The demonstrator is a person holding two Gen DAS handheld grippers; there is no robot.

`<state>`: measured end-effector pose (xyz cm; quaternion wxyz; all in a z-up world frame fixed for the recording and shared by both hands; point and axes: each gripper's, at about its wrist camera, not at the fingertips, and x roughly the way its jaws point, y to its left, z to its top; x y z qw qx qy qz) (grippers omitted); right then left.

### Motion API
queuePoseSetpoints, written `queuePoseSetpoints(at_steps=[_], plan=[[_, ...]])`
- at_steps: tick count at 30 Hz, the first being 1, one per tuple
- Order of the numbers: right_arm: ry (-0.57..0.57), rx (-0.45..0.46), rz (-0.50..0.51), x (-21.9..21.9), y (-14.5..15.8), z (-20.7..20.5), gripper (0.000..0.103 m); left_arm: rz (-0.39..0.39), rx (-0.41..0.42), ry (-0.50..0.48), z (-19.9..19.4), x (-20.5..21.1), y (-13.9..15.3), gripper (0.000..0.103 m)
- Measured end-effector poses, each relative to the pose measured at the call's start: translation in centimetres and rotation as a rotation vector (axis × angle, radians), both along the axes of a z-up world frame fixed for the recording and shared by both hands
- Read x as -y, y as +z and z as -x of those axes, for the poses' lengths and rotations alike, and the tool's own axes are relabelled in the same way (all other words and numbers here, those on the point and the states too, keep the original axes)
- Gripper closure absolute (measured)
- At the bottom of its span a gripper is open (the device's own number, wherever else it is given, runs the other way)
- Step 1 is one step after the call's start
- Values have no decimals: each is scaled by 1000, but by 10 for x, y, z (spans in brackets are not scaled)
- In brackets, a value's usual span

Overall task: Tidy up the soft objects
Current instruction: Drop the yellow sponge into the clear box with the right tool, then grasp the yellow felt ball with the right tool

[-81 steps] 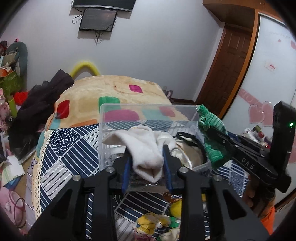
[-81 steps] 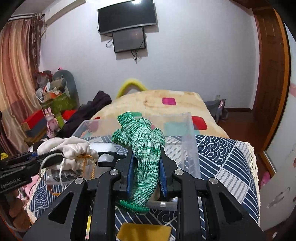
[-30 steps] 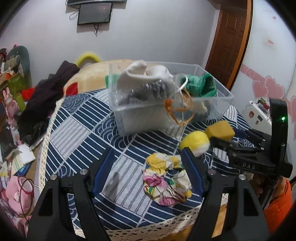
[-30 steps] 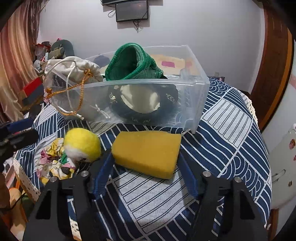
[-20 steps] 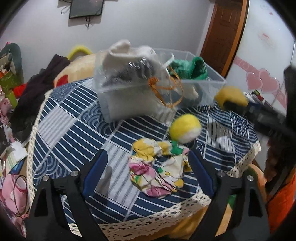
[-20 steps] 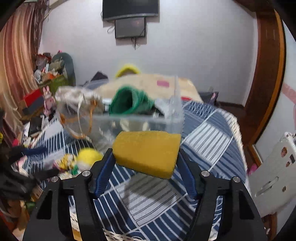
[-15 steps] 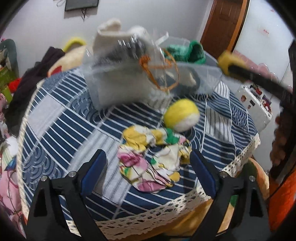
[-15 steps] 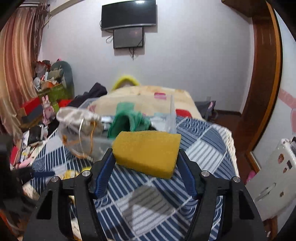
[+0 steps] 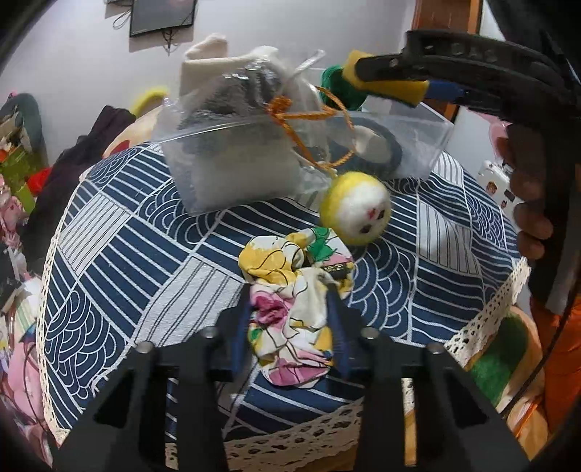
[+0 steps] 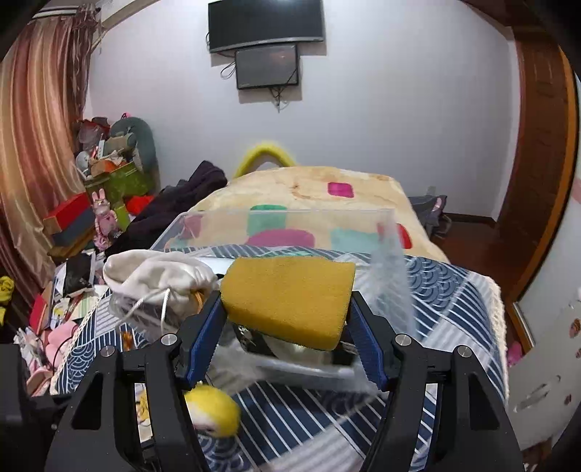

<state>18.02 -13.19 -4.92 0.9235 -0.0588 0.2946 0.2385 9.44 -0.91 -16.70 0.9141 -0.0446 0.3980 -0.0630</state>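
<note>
Where the left wrist view looks down, left gripper [image 9: 290, 301] closed in on a crumpled flowery cloth [image 9: 294, 287], blue pads touching both sides of it on the blue-and-white tablecloth [image 9: 120, 254]. Just beyond the cloth, a fuzzy yellow-and-white ball [image 9: 356, 207] with a tiny face, round and soft. Behind the ball, a clear plastic box [image 9: 417, 145], see-through walls, holding a white drawstring pouch [image 9: 232, 72] with an orange cord [image 9: 308, 119] hanging over the rim, plus something green and knitted [image 9: 339, 89]. Seen only from this side: right gripper [image 9: 385, 78] reaching in over the box from the upper right, with a hand [image 9: 526, 188] on its handle.

From the right wrist view, right gripper [image 10: 287, 316] set wide and squeezing a yellow sponge [image 10: 287, 296], a blocky, spongy wedge with tiny holes, held up above the near rim of the box [image 10: 283, 218]. White pouch [image 10: 159, 276] to the left inside the box, ball [image 10: 214, 410] low and partly hidden behind a finger. Shown only here: bed [image 10: 308, 192], curtain [image 10: 40, 138], dark screen [image 10: 265, 25] on the wall.

Lace edge of the tablecloth close behind the cloth; bare striped space open left of the box.
</note>
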Motion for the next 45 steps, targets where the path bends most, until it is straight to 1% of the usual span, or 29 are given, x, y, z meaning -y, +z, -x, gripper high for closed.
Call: queuePoseSetpoints(at_steps=[4, 7, 12, 14, 16, 22, 27, 33, 36, 38, 39, 40, 42, 45], plan=[[13, -20, 39, -14, -11, -6, 39, 35, -3, 16, 0, -12, 3, 82], [22, -37, 59, -16, -16, -5, 38, 42, 2, 38, -1, -20, 6, 84], [32, -25, 68, -9, -13, 5, 32, 52, 41, 68, 2, -32, 19, 84], [34, -18, 60, -4, -9, 12, 30, 51, 64, 75, 6, -33, 26, 84], [40, -15, 43, 2, -6, 17, 25, 40, 87, 84, 11, -34, 32, 84], [78, -7, 20, 14, -6, 46, 24, 39, 139, 99, 19, -37, 47, 84], [121, -58, 22, 11, -19, 55, 24, 45, 171, 114, 27, -43, 60, 84], [162, -152, 63, -7, -52, 52, 24, 45, 196, 119, 32, -44, 69, 84], [189, -204, 68, -12, -66, 49, 27, 44, 209, 120, 35, -42, 72, 84], [201, -221, 77, -15, -72, 48, 40, 47, 214, 121, 35, -43, 73, 84], [209, -232, 78, -16, -73, 47, 51, 48, 214, 121, 35, -43, 74, 84], [215, -238, 74, -16, -74, 47, 60, 48, 214, 121, 35, -43, 74, 84], [216, -227, 71, -16, -72, 48, 60, 49, 215, 118, 33, -43, 76, 84], [192, -166, 71, -12, -61, 52, 60, 47, 230, 112, 29, -43, 81, 84]])
